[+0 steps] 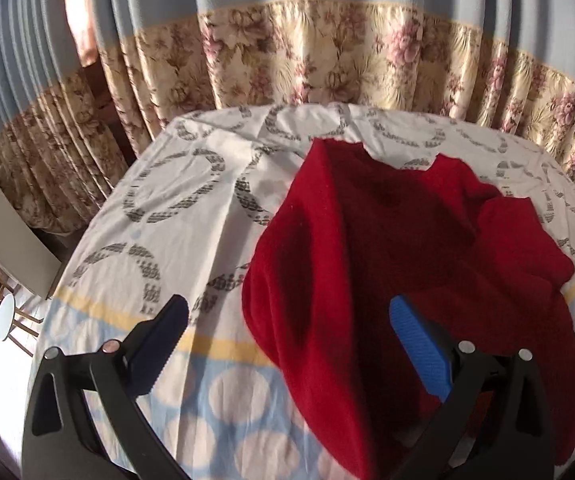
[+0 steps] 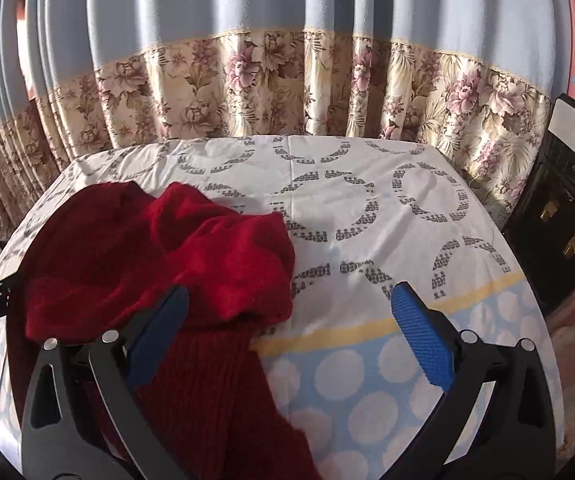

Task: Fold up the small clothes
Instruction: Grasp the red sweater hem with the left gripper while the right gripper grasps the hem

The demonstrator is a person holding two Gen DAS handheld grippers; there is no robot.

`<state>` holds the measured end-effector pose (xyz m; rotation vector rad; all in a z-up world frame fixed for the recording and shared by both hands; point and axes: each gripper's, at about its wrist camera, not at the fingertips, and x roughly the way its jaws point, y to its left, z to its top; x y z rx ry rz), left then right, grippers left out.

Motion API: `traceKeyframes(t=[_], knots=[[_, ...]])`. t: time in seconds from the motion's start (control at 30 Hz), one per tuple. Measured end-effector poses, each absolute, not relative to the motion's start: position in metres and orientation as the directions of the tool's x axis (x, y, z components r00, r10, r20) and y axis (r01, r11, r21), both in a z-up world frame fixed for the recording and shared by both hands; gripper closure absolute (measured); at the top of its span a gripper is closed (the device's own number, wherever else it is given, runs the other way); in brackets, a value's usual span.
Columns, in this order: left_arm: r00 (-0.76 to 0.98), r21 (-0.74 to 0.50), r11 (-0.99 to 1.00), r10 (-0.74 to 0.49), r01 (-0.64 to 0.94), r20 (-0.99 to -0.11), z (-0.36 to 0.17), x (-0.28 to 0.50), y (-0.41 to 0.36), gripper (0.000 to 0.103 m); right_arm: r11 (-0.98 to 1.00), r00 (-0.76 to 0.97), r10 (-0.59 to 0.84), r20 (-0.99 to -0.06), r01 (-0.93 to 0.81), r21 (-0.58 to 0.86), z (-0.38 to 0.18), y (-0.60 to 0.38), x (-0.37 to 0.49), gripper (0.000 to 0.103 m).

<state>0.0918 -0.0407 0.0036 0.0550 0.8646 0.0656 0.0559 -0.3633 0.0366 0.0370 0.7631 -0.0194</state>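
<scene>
left wrist: hand-held gripper [image 1: 289,338] agape, level

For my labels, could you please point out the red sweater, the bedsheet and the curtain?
Red sweater [image 1: 387,248]: left wrist view, middle of its body.
Bedsheet [image 2: 367,216]: right wrist view, bare patterned part.
Curtain [image 2: 247,92]: right wrist view, floral band.

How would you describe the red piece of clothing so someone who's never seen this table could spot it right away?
Start at the table covered with a white cloth printed with grey rings, standing in front of the floral curtain. On its near side lies a crumpled deep red knit garment, between the two open claws. It is the only clothing on the cloth and the only solid red thing there.
</scene>
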Motion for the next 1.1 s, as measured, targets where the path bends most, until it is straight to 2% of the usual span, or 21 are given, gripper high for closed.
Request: traceKeyframes(t=[0.3, 0.33, 0.37, 0.4, 0.43, 0.47, 0.57, 0.77, 0.83, 0.87, 0.9, 0.93, 0.97, 1.0, 1.1], knots=[[0.613, 0.141, 0.99, 0.097, 0.024, -0.784, -0.007, 0.164, -0.042, 0.003, 1.0, 0.695, -0.002, -0.719, 0.017, 0.013, 0.017, -0.355, 0.117, 0.003], [0.61, 0.141, 0.989, 0.094, 0.03, -0.787, -0.008, 0.169, -0.042, 0.008, 1.0, 0.693, 0.012, -0.721, 0.004, 0.021, 0.014, -0.355, 0.126, 0.003], [0.605, 0.142, 0.989, 0.09, 0.039, -0.791, -0.01, 0.176, -0.041, 0.024, 1.0, 0.688, 0.021, -0.725, -0.004, 0.025, 0.011, -0.355, 0.133, 0.003], [0.591, 0.135, 0.99, 0.078, 0.052, -0.803, -0.013, 0.183, -0.039, 0.035, 1.0, 0.668, 0.022, -0.744, -0.012, 0.018, 0.004, -0.354, 0.145, 0.003], [0.576, 0.115, 0.991, 0.057, 0.064, -0.815, -0.016, 0.188, -0.036, 0.055, 1.0, 0.652, 0.025, -0.758, -0.023, 0.013, -0.001, -0.354, 0.155, 0.003], [0.559, 0.087, 0.993, 0.029, 0.077, -0.829, -0.019, 0.193, -0.034, 0.07, 0.999, 0.636, 0.033, -0.771, -0.036, 0.013, -0.009, -0.354, 0.166, 0.003], [0.544, 0.049, 0.993, -0.019, 0.109, -0.839, -0.025, 0.197, -0.033, 0.086, 0.999, 0.591, 0.039, -0.805, -0.047, 0.014, -0.028, -0.356, 0.184, 0.003], [0.567, 0.004, 0.991, -0.074, 0.135, -0.82, -0.019, 0.188, -0.026, 0.09, 0.992, 0.488, 0.123, -0.864, -0.061, 0.107, -0.063, -0.357, 0.205, 0.003], [0.569, -0.008, 0.99, -0.087, 0.14, -0.818, -0.017, 0.188, -0.023, 0.091, 0.983, 0.472, 0.186, -0.862, -0.086, 0.164, -0.066, -0.355, 0.206, 0.011], [0.569, -0.015, 0.99, -0.093, 0.141, -0.817, -0.017, 0.188, -0.021, 0.091, 0.978, 0.482, 0.207, -0.851, -0.103, 0.18, -0.063, -0.352, 0.203, 0.023], [0.567, -0.027, 0.989, -0.105, 0.144, -0.817, -0.017, 0.188, -0.019, 0.091, 0.974, 0.482, 0.226, -0.847, -0.117, 0.194, -0.06, -0.35, 0.202, 0.048], [0.57, -0.033, 0.989, -0.11, 0.144, -0.814, -0.016, 0.188, -0.018, 0.092, 0.971, 0.482, 0.237, -0.843, -0.126, 0.201, -0.057, -0.349, 0.201, 0.06], [0.576, -0.047, 0.989, -0.119, 0.139, -0.809, -0.014, 0.187, -0.015, 0.092, 0.968, 0.489, 0.252, -0.835, -0.139, 0.21, -0.051, -0.347, 0.198, 0.078], [0.579, -0.059, 0.989, -0.128, 0.136, -0.805, -0.012, 0.186, -0.013, 0.092, 0.966, 0.5, 0.258, -0.827, -0.146, 0.213, -0.046, -0.347, 0.196, 0.082], [0.594, -0.085, 0.989, -0.143, 0.125, -0.792, -0.005, 0.184, -0.007, 0.092, 0.964, 0.541, 0.266, -0.798, -0.157, 0.215, -0.034, -0.35, 0.185, 0.085]])
